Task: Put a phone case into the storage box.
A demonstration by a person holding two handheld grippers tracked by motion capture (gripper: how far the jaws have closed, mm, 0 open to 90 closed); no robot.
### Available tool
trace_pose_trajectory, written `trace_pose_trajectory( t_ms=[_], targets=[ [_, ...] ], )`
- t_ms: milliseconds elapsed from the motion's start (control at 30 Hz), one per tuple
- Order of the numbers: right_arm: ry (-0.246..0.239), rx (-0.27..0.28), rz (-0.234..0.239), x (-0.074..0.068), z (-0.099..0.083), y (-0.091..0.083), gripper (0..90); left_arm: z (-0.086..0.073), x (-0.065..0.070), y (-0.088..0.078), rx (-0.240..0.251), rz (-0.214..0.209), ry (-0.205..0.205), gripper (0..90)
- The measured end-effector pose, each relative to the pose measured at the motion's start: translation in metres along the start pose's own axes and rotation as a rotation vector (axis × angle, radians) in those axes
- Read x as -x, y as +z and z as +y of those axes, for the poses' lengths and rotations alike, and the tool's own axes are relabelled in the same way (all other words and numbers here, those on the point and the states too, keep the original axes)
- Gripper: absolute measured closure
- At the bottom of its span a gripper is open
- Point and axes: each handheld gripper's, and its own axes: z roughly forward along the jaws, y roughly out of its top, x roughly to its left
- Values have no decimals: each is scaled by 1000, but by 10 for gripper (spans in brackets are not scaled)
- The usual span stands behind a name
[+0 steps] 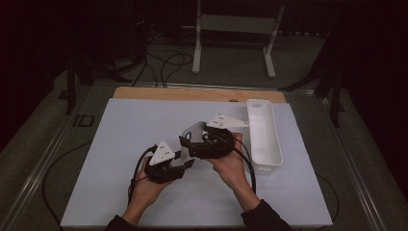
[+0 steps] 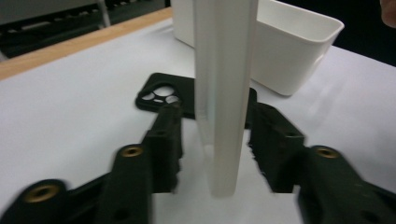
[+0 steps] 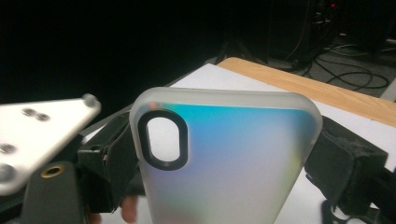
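2 phone cases: 1 frosted case [image 3: 229, 163], 1 black case [image 2: 168, 95]; 1 white bin [image 1: 263, 137].

Two black grippers are seen, the left gripper [image 1: 185, 165] and the right gripper [image 1: 184, 141], each topped by a grey three-cornered plate [image 1: 162, 152] dotted with small screws. Black cables [image 1: 248, 161] are trailed behind them. Brass-ringed holes are set into the black jaws, whose pads [image 2: 163, 147] are rough-edged. Dark sleeves [image 1: 263, 219] are worn behind the grippers.
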Motion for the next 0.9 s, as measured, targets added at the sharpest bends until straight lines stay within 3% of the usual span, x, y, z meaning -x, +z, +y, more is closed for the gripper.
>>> trace_pose_trajectory(
  t_ms=[133,167,200,433,800,900],
  targets=[
    [8,1,-10,4,0,-2,169,1,-3,-7,14,43,-2,284],
    [8,1,-14,6,0,-3,169,1,-7,-14,38,80,-8,284],
    [7,3,-22,8,1,-5,169,0,-10,-17,47,88,-15,172],
    [3,2,-41,15,2,-10,169,-10,-26,-39,79,133,-40,6],
    [-7,7,-57,19,4,-13,169,-37,-41,-70,170,214,-18,2],
    [-6,7,-62,20,4,-14,169,-48,-44,-77,172,238,-27,2]
  ],
)
